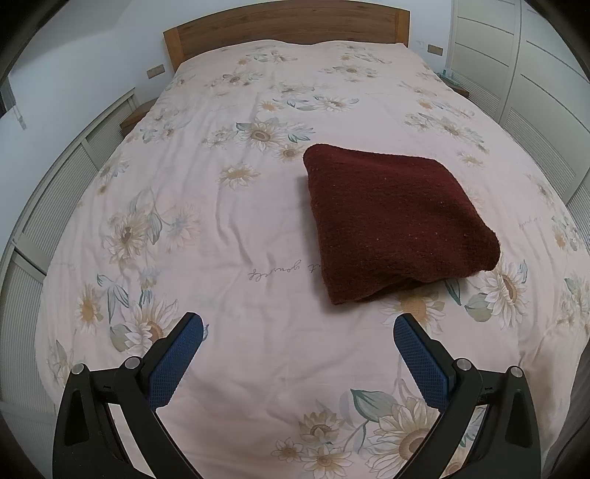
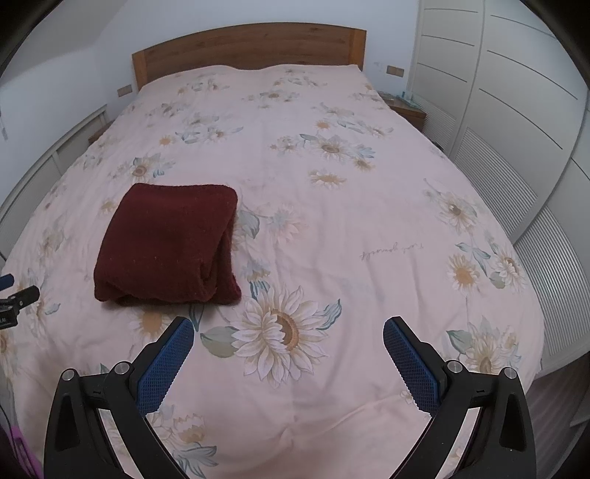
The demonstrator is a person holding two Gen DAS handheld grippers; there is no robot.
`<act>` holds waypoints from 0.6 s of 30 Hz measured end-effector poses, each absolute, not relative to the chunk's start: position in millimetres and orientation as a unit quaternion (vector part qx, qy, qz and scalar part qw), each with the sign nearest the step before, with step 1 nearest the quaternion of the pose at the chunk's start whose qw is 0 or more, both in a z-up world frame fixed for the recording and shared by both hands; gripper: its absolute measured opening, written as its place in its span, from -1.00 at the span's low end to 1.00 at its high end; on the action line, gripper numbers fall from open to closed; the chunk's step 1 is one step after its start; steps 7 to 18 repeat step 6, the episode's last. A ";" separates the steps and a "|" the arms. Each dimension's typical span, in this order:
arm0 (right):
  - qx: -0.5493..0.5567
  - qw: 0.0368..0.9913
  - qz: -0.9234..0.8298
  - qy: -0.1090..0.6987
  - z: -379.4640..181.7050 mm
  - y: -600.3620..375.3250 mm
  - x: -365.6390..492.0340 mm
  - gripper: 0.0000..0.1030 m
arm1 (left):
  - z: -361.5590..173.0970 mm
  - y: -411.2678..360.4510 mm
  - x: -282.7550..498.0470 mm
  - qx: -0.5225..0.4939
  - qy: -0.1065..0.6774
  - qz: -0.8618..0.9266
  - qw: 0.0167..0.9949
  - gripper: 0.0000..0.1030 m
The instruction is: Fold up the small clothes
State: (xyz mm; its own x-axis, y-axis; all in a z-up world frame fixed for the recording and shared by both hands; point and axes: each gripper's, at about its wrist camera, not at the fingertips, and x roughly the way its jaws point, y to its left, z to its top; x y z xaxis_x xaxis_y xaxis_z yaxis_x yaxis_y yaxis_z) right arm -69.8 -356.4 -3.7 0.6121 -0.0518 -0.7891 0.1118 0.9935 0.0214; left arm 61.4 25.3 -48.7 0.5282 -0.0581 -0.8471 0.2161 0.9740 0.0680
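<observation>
A dark red knitted garment [image 1: 394, 221] lies folded into a thick square on the bed. In the left wrist view it is ahead and right of my left gripper [image 1: 298, 322], which is open, empty and held above the bedspread short of it. In the right wrist view the garment [image 2: 166, 243] is ahead and to the left of my right gripper [image 2: 288, 326], which is also open and empty. The tip of the left gripper shows at the far left edge of the right wrist view [image 2: 14, 291].
The bed has a pale pink bedspread with sunflower print [image 1: 221, 221] and a wooden headboard [image 1: 287, 25] at the far end. White louvred wardrobe doors [image 2: 516, 147] stand along the right side, white panels [image 1: 55, 202] along the left. A bedside table [image 2: 405, 107] is at the far right.
</observation>
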 end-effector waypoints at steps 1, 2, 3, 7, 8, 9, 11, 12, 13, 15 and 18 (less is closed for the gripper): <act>0.034 0.897 -0.046 0.438 -3.7 -356.1 -69.5 0.99 | -48.7 25.8 62.0 0.081 0.479 -0.079 0.870 0.98; 0.033 0.897 -0.045 0.438 -3.8 -356.0 -69.6 0.99 | -48.7 26.3 62.8 0.081 0.480 -0.079 0.870 0.98; 0.033 0.897 -0.045 0.438 -3.8 -355.3 -69.7 0.99 | -48.7 26.7 63.4 0.080 0.481 -0.079 0.870 0.98; 0.033 0.897 -0.045 0.438 -3.8 -355.0 -69.8 0.99 | -48.5 27.0 63.9 0.081 0.481 -0.081 0.869 0.98; 0.033 0.897 -0.045 0.438 -3.8 -355.0 -69.8 0.99 | -48.5 27.0 63.9 0.081 0.481 -0.081 0.869 0.98; 0.033 0.897 -0.045 0.438 -3.8 -355.0 -69.8 0.99 | -48.5 27.0 63.9 0.081 0.481 -0.081 0.869 0.98; 0.033 0.897 -0.045 0.438 -3.8 -355.0 -69.8 0.99 | -48.5 27.0 63.9 0.081 0.481 -0.081 0.869 0.98; 0.033 0.897 -0.045 0.438 -3.8 -355.0 -69.8 0.99 | -48.5 27.0 63.9 0.081 0.481 -0.081 0.869 0.98; 0.033 0.897 -0.045 0.438 -3.8 -355.0 -69.8 0.99 | -48.5 27.0 63.9 0.081 0.481 -0.081 0.869 0.98; 0.033 0.897 -0.045 0.438 -3.8 -355.0 -69.8 0.99 | -48.5 27.0 63.9 0.081 0.481 -0.081 0.869 0.98; 0.033 0.897 -0.045 0.438 -3.8 -355.0 -69.8 0.99 | -48.5 27.0 63.9 0.081 0.481 -0.081 0.869 0.98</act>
